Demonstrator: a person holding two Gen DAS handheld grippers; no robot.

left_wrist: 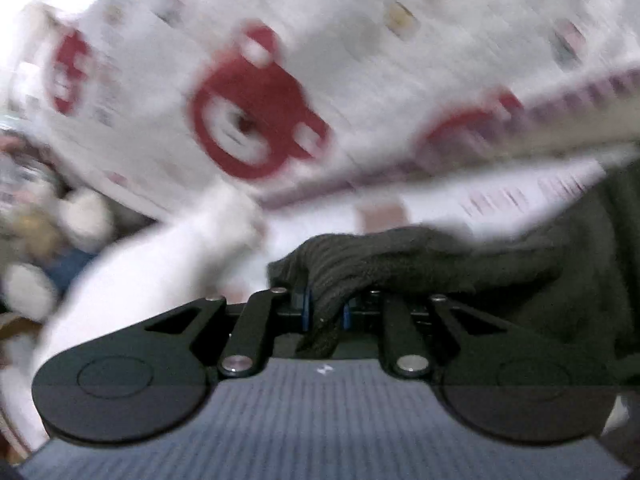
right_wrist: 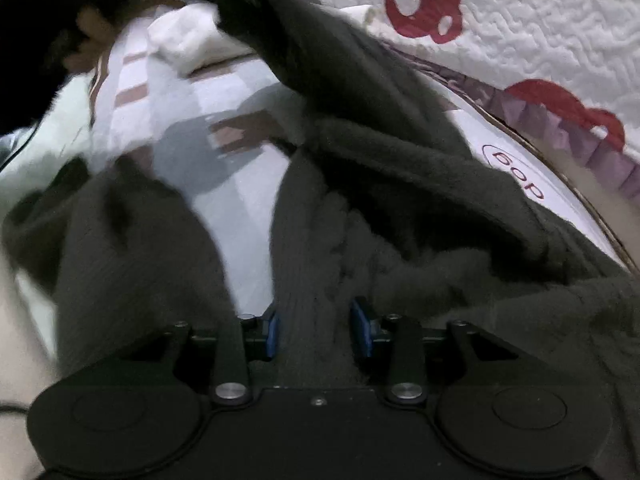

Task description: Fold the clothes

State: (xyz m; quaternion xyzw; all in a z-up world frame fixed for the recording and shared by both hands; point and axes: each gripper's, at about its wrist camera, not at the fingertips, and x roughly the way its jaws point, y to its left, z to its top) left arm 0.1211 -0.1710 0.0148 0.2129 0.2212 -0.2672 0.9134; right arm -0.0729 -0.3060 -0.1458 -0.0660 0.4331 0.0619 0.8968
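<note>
A dark olive knitted garment [right_wrist: 400, 184] is bunched and lifted over a bed with a pale striped sheet [right_wrist: 248, 200]. My left gripper [left_wrist: 325, 312] is shut on a ribbed edge of the same garment [left_wrist: 392, 256], which drapes off to the right; the blue pads [left_wrist: 306, 304] pinch the cloth. In the right wrist view my right gripper [right_wrist: 314, 330] is shut on a ribbed band of the garment, with thick cloth between its blue pads [right_wrist: 273, 330]. The rest of the garment hangs in folds ahead and to both sides.
A white quilt with red bear prints [right_wrist: 540, 40] lies at the right and fills the top of the left wrist view [left_wrist: 256, 108]. A white folded cloth [right_wrist: 188, 36] sits at the back. Blurred plush toys [left_wrist: 48, 232] lie at the left.
</note>
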